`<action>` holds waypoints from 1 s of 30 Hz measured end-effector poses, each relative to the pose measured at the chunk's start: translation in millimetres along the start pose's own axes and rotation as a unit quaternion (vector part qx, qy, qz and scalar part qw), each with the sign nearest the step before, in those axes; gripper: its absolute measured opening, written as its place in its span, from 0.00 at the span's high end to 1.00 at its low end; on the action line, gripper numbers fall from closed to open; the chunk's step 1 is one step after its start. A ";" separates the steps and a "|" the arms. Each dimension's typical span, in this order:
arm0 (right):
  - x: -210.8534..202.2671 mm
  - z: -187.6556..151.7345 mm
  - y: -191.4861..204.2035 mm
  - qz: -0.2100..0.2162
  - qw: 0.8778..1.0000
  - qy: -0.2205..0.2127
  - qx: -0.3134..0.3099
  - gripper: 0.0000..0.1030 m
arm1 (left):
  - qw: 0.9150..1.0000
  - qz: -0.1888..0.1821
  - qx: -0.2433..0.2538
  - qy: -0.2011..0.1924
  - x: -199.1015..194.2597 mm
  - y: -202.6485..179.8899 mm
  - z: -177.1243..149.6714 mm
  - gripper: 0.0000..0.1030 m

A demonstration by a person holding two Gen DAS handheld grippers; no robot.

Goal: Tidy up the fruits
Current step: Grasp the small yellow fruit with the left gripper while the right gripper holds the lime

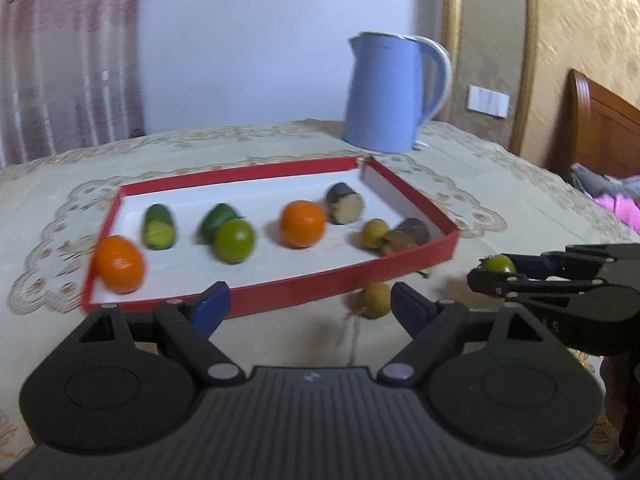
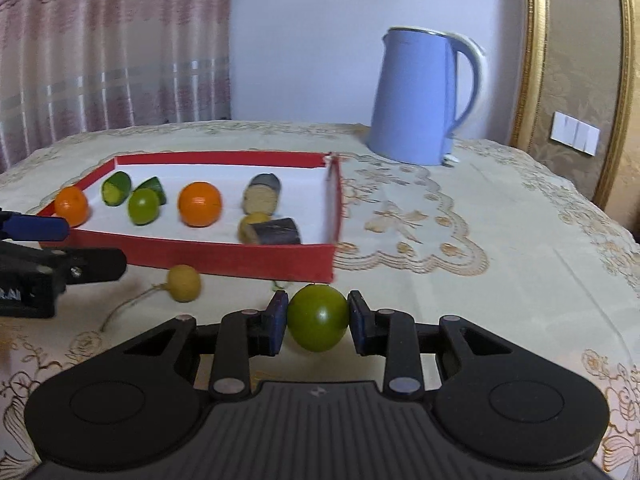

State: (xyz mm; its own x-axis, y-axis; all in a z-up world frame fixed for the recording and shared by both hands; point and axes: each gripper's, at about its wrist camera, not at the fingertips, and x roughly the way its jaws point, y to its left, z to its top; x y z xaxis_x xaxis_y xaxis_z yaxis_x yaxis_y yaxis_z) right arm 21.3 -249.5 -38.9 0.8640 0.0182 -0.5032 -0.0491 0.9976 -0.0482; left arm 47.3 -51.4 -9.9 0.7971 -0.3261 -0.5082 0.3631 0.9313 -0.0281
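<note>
At lower centre of the right wrist view, the right claw (image 2: pixel 318 322) grips a green fruit (image 2: pixel 318 322) just before the red tray (image 2: pixel 224 254). The left claw (image 1: pixel 310 306) stands open, empty, above the counter (image 2: pixel 500 240).
</note>
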 end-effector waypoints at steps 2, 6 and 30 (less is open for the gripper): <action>-0.4 -1.6 -3.2 -0.002 1.000 0.000 0.004 0.70 | 1.000 -0.001 0.012 0.006 8.8 -9.1 1.7 0.17; -1.8 -3.9 -10.5 -0.008 1.000 -0.003 0.009 0.70 | 0.999 -0.006 0.025 0.020 23.1 -20.8 2.9 0.20; 2.4 -9.2 -35.4 -0.008 0.999 -0.006 0.040 0.70 | 0.997 0.049 0.015 0.051 53.3 -58.0 -2.6 0.57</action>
State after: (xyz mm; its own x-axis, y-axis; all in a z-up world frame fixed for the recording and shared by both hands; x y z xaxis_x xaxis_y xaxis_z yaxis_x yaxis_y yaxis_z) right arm 20.5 -285.4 -46.4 0.8707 0.0033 -0.4918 0.0042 0.9999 0.0142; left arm 67.5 -122.4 -37.6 0.7773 -0.2140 -0.5916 0.3013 0.9521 0.0515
